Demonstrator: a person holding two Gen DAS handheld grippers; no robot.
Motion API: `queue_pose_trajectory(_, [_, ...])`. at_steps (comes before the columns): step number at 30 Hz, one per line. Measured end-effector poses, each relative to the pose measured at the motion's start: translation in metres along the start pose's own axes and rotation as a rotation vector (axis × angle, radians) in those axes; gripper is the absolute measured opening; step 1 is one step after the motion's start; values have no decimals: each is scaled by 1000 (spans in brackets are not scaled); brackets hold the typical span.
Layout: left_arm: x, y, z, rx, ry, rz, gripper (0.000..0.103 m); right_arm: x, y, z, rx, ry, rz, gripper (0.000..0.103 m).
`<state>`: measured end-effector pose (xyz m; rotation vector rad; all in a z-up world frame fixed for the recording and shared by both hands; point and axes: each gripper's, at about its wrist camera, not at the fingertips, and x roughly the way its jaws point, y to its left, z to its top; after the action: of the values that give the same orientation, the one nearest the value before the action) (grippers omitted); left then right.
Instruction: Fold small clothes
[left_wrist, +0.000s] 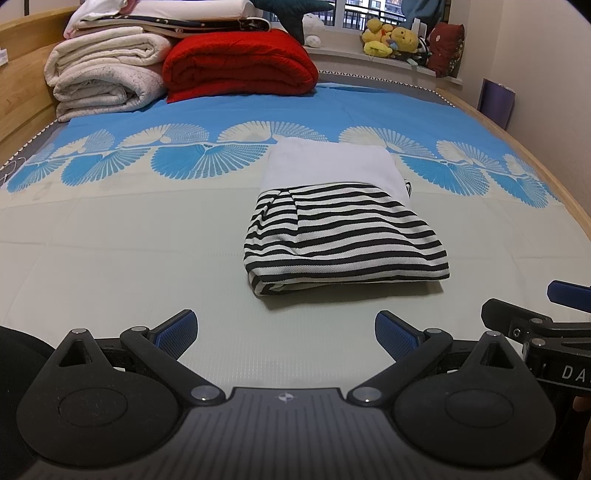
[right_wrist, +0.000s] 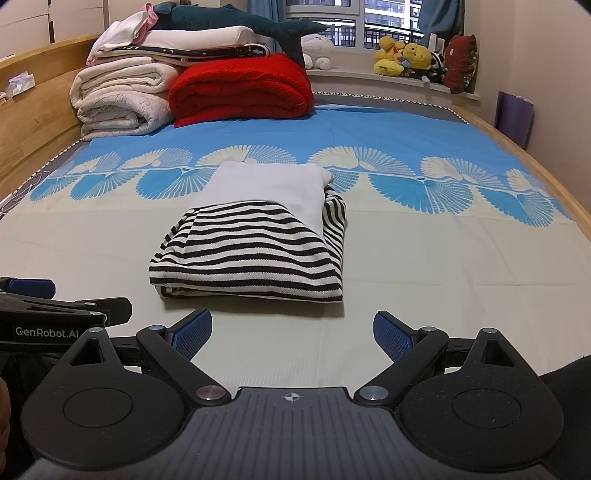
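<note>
Both my left tongs (left_wrist: 286, 334) and right tongs (right_wrist: 292, 334) spread, holding nothing, low over the bed (left_wrist: 110, 240). Beyond them, folded striped garment (left_wrist: 343, 236) lies mid-bed. Far left: red quilt (left_wrist: 240, 64).

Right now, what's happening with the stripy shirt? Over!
Left tool open, right tool open, both empty. Black-and-white striped folded garment flat on the blue-and-cream bed sheet, untouched. Nothing between tools and garment.
</note>
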<state>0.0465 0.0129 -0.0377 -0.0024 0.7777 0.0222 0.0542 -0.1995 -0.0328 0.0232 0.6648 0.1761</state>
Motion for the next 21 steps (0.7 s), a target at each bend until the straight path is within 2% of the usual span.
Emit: queue_pose_trajectory(21, [0,0,0,1,0,0,102,0,1,-1,-5,3,2,95])
